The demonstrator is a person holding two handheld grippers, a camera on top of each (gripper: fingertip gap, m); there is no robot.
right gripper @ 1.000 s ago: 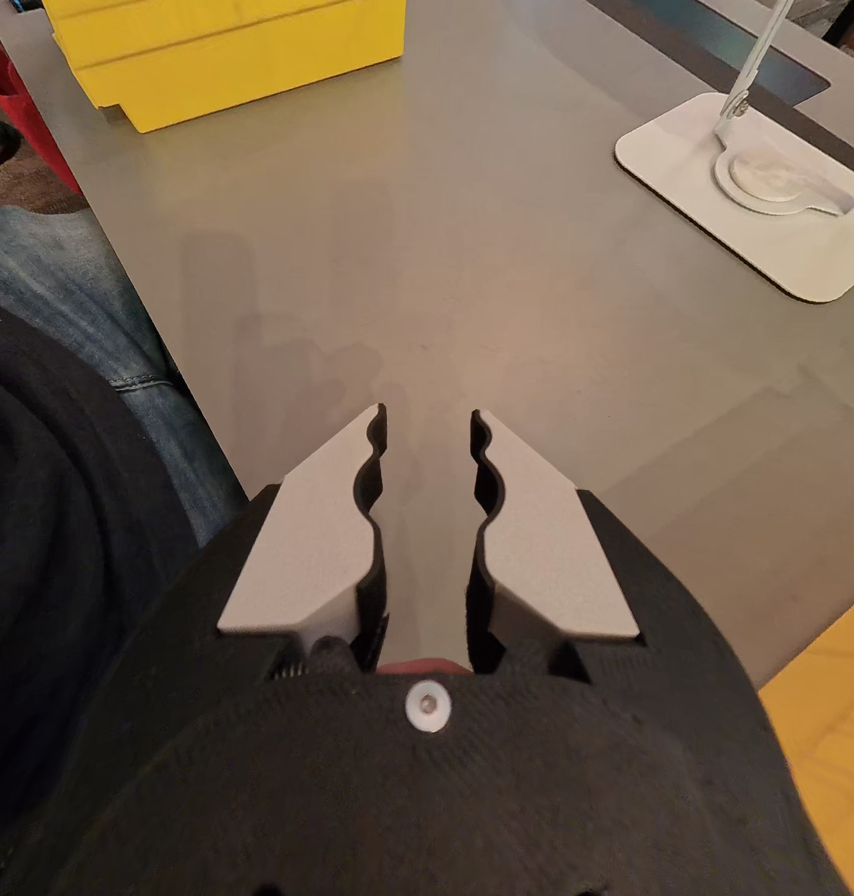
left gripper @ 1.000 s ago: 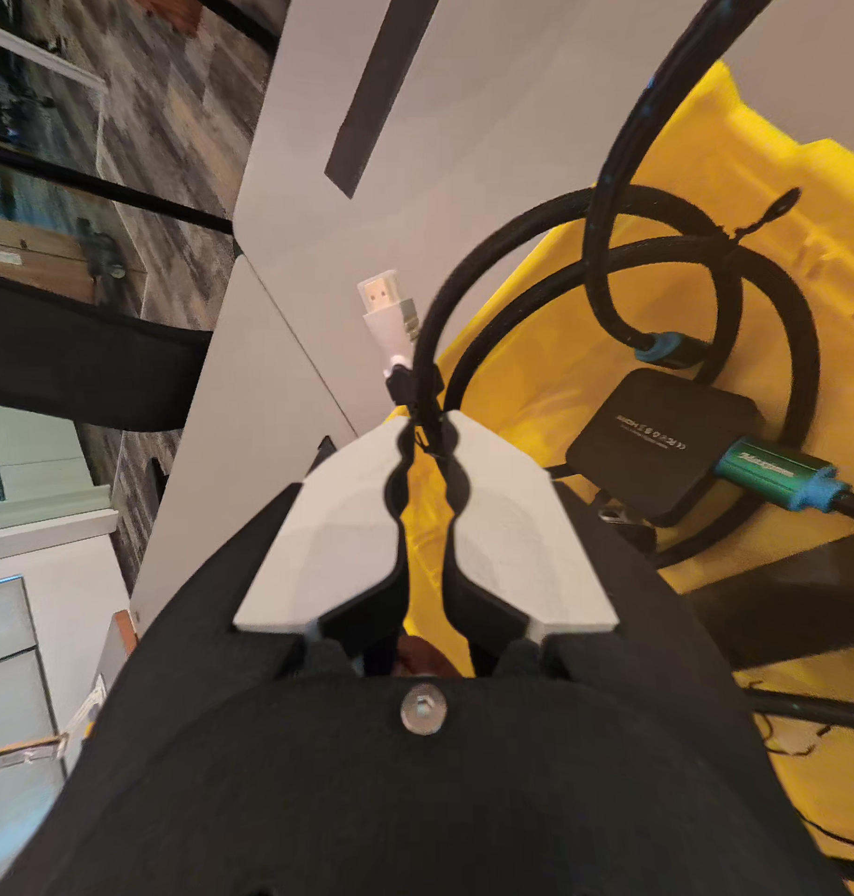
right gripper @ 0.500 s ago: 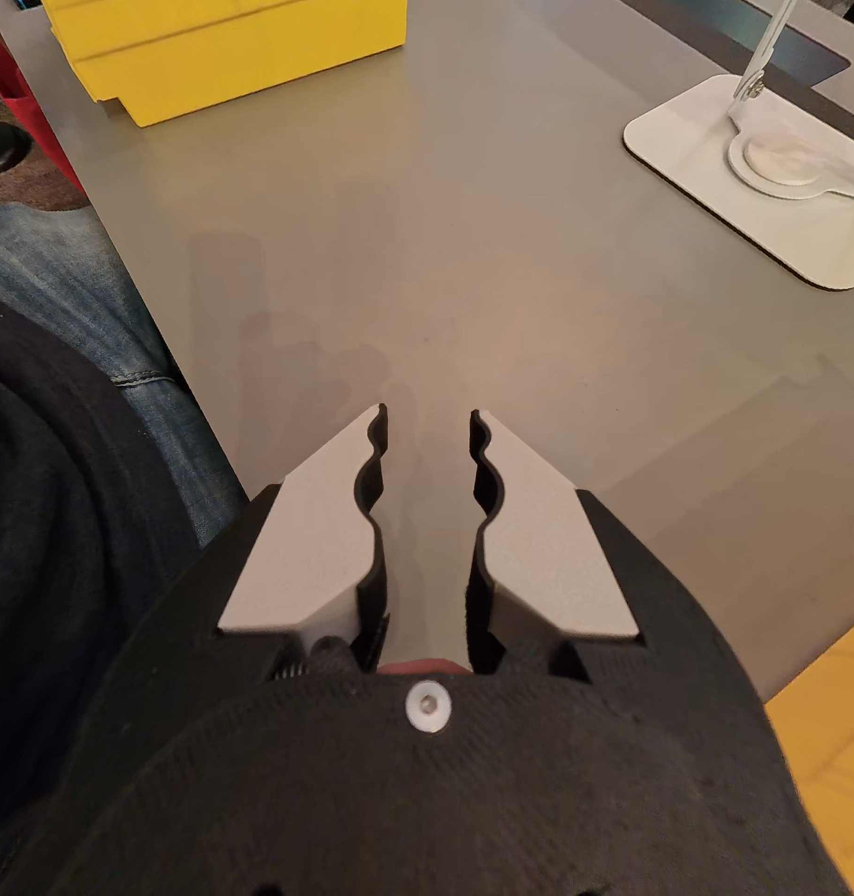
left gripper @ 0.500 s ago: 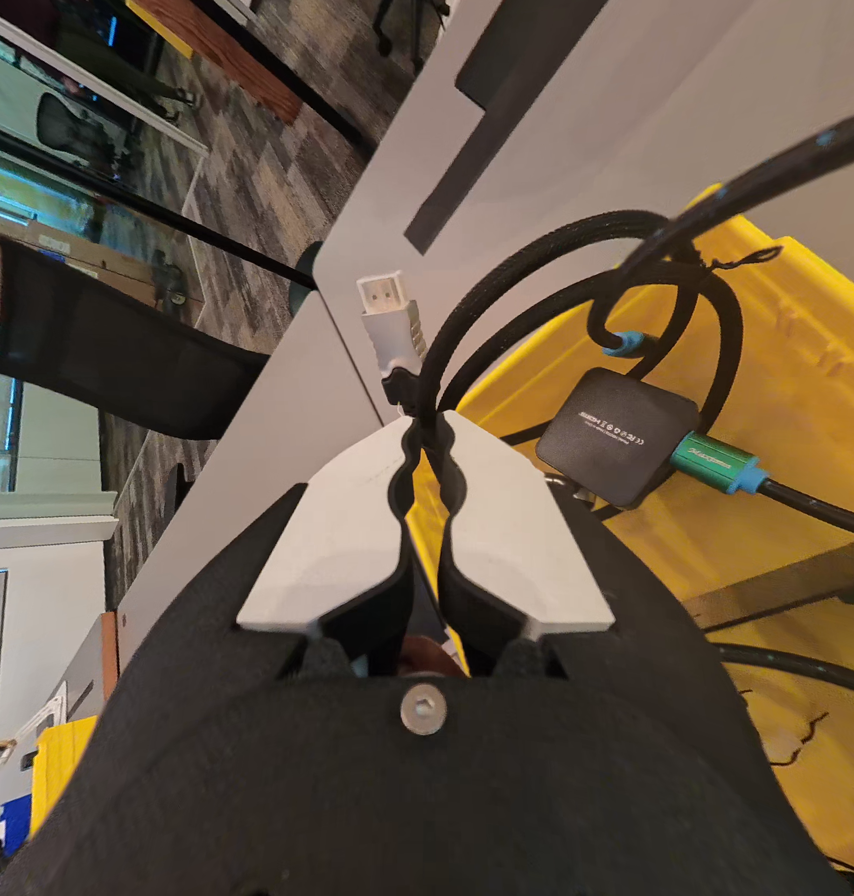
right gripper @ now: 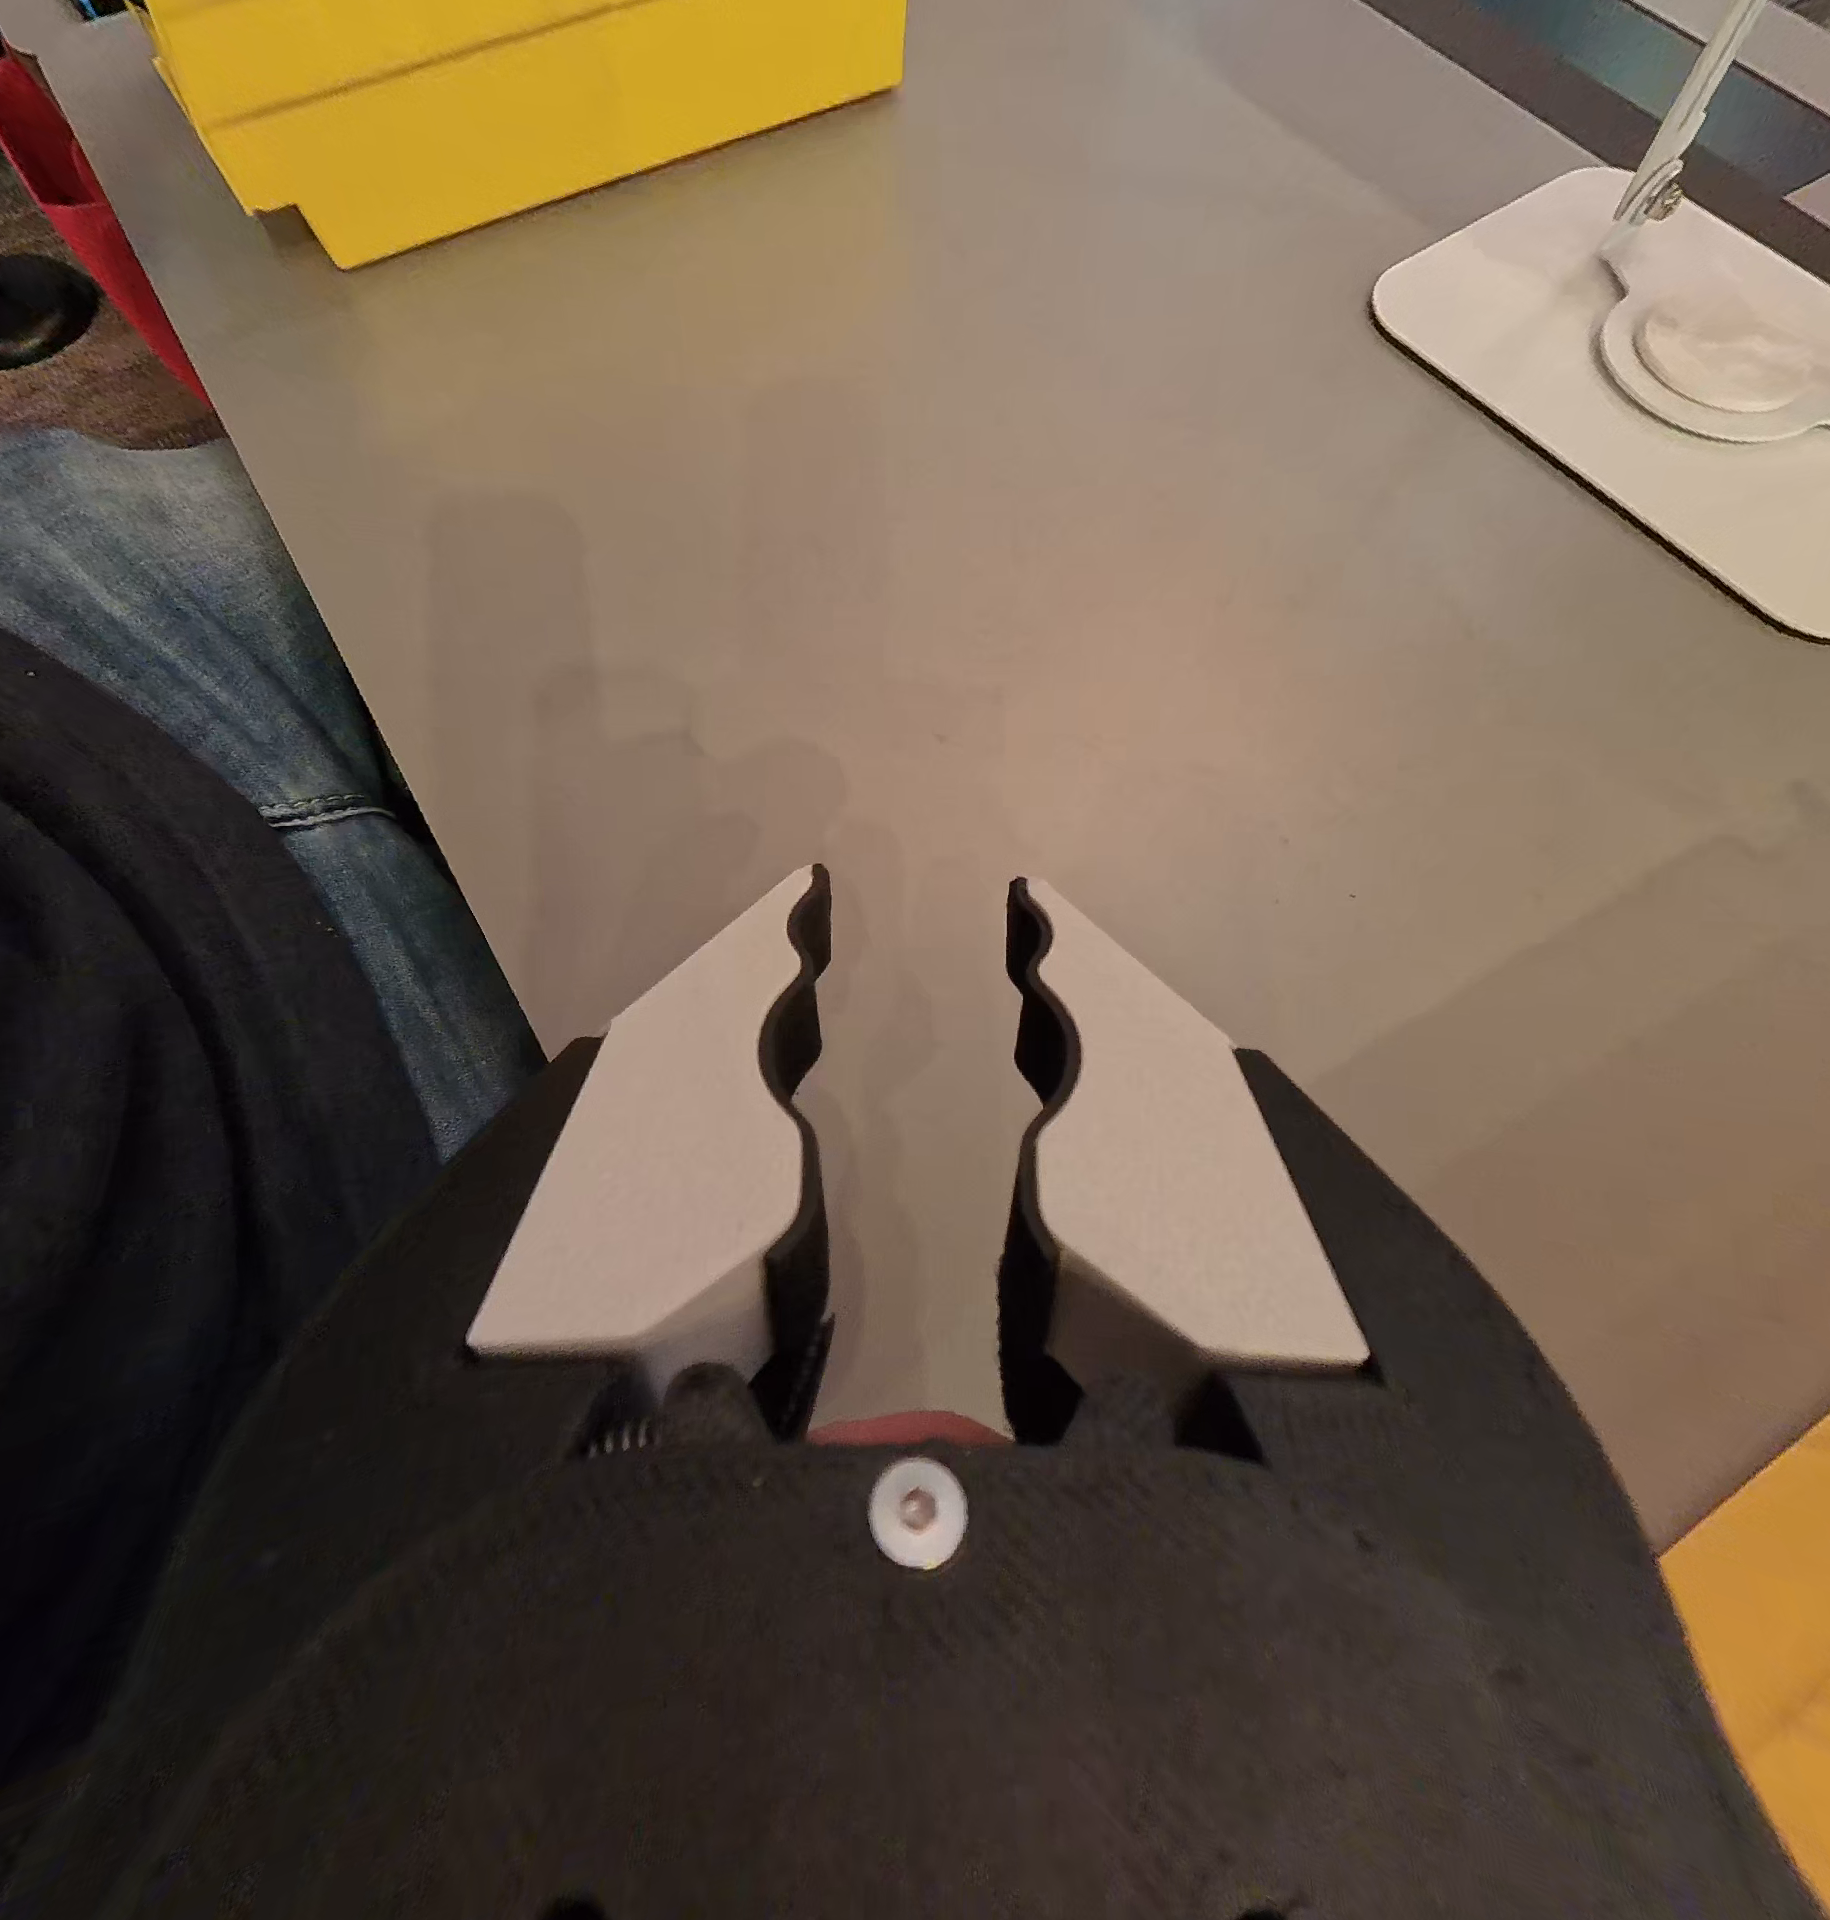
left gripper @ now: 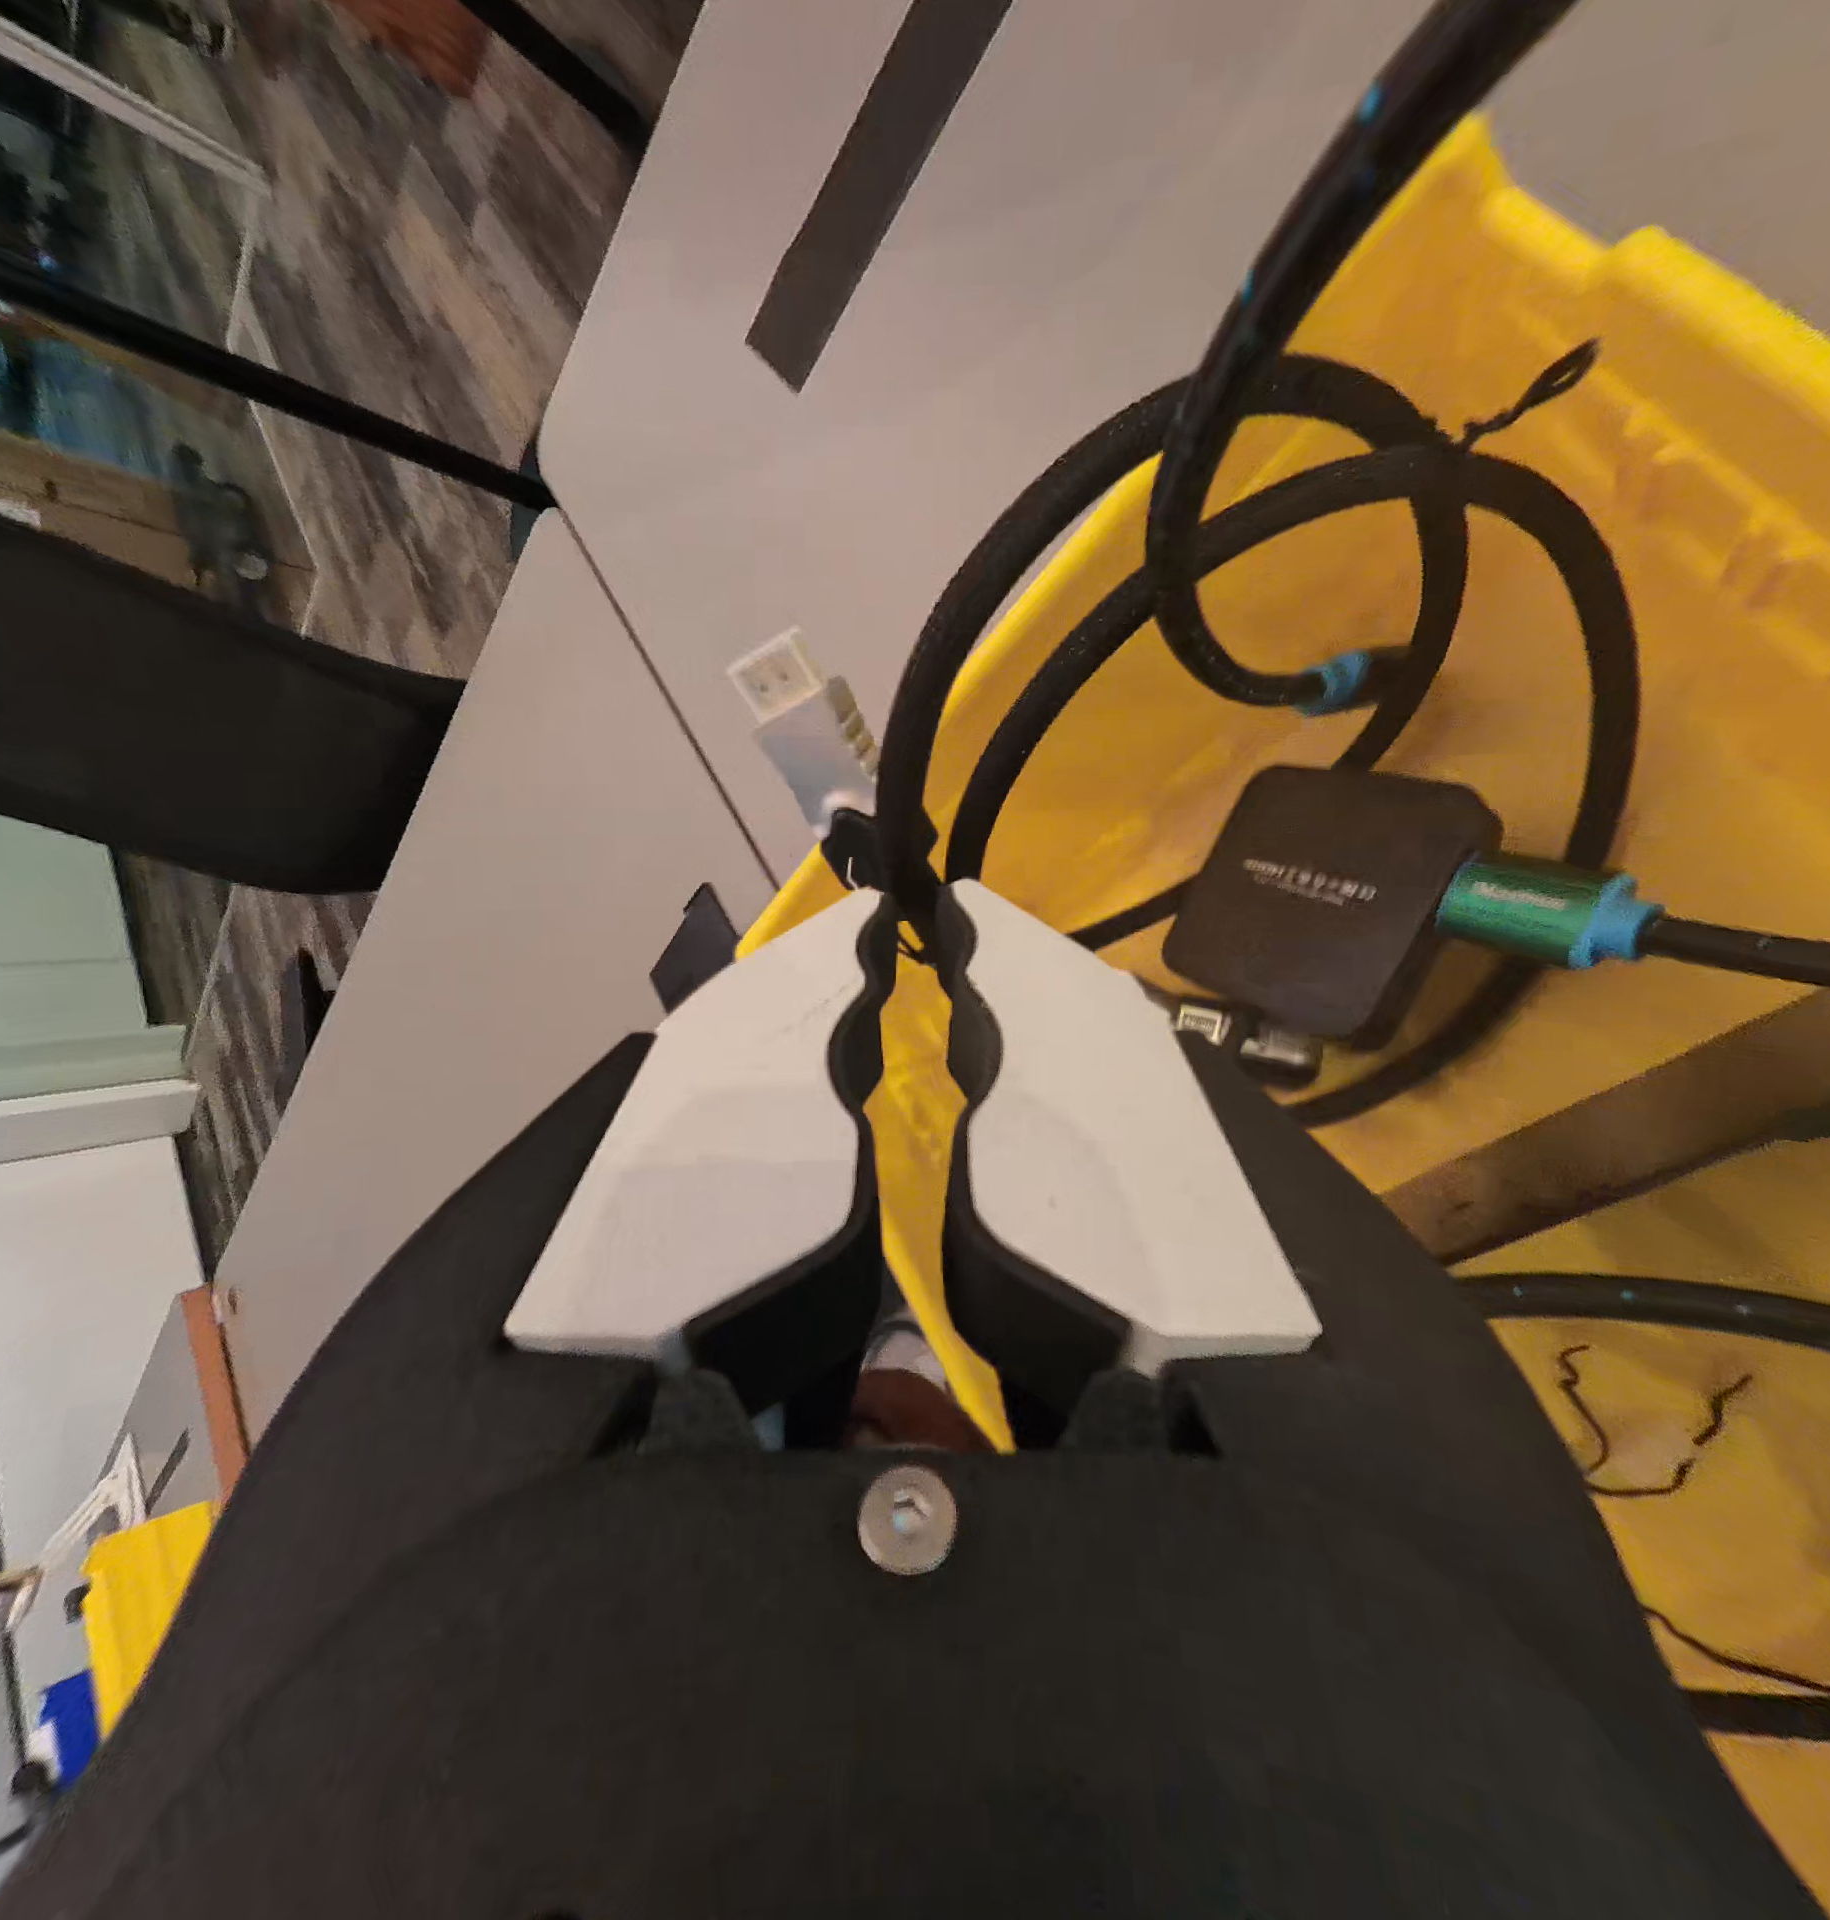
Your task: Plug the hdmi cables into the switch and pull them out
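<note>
Left wrist view: left tool [left gripper: 916, 904] clamped on black cable [left gripper: 895, 790], switch [left gripper: 1326, 899] rightward.

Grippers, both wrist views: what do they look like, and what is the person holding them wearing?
Both look alike. The left gripper and right gripper each have two pale grey wedge-shaped fingers with wavy black inner pads, on a rough black body with a silver screw in the middle. Beside the right one show blue jeans and a dark garment.
</note>
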